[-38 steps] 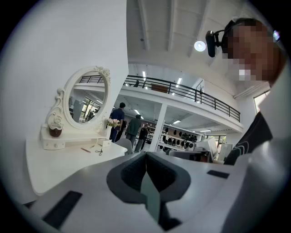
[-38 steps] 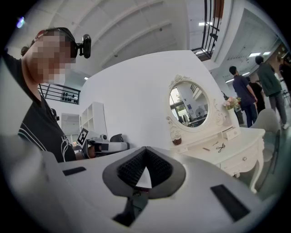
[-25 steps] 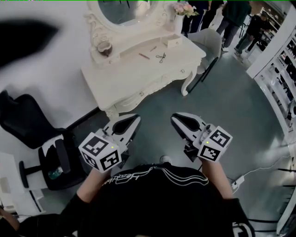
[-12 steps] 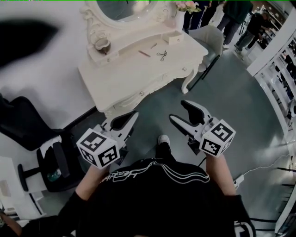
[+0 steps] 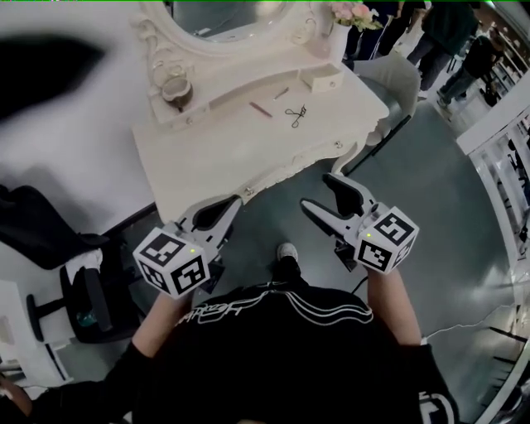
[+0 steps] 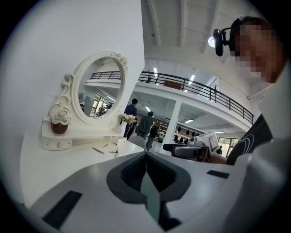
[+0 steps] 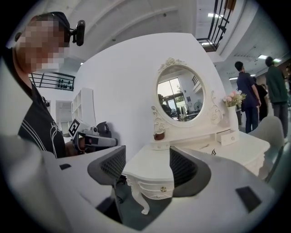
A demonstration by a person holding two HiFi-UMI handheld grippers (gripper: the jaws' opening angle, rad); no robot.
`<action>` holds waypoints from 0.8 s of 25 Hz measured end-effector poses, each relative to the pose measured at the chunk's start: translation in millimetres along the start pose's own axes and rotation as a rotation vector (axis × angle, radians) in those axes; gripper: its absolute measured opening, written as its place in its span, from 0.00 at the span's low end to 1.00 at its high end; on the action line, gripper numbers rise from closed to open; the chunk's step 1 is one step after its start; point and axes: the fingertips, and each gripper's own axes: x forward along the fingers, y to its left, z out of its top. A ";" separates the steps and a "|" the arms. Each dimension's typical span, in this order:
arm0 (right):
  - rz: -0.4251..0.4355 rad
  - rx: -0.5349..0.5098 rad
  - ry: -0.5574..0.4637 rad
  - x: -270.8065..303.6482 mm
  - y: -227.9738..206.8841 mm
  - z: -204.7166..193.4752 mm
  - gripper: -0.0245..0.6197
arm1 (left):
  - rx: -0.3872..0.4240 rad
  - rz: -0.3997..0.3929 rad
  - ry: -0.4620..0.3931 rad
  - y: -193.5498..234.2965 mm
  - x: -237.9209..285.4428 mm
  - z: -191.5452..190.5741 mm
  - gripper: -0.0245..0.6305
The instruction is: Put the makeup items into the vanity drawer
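White vanity (image 5: 232, 149) upper centre; pencil (image 5: 261, 109) and curler (image 5: 293, 116) on top. Left gripper (image 5: 234, 201) closed, empty. Right gripper (image 5: 317, 192) just opened wide, empty. Judgement: pull knob (image 5: 338, 145) squarely first.

The vanity table (image 5: 207, 157) stands ahead, with the mirror (image 5: 224, 16) at its back edge. On its top lie a makeup pencil (image 5: 261, 109) and, just right of it, an eyelash curler (image 5: 294, 116). A small drawer box (image 5: 325, 79) sits behind them to the right. A chair (image 5: 391, 79) stands right of the table. The left gripper (image 5: 234, 204) and right gripper (image 5: 317, 192) are side by side before the table's front.
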 end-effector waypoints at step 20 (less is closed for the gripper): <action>0.162 0.010 0.235 147.3 -231.6 -2.8 0.50 | -0.135 0.237 0.022 154.3 190.1 35.2 0.07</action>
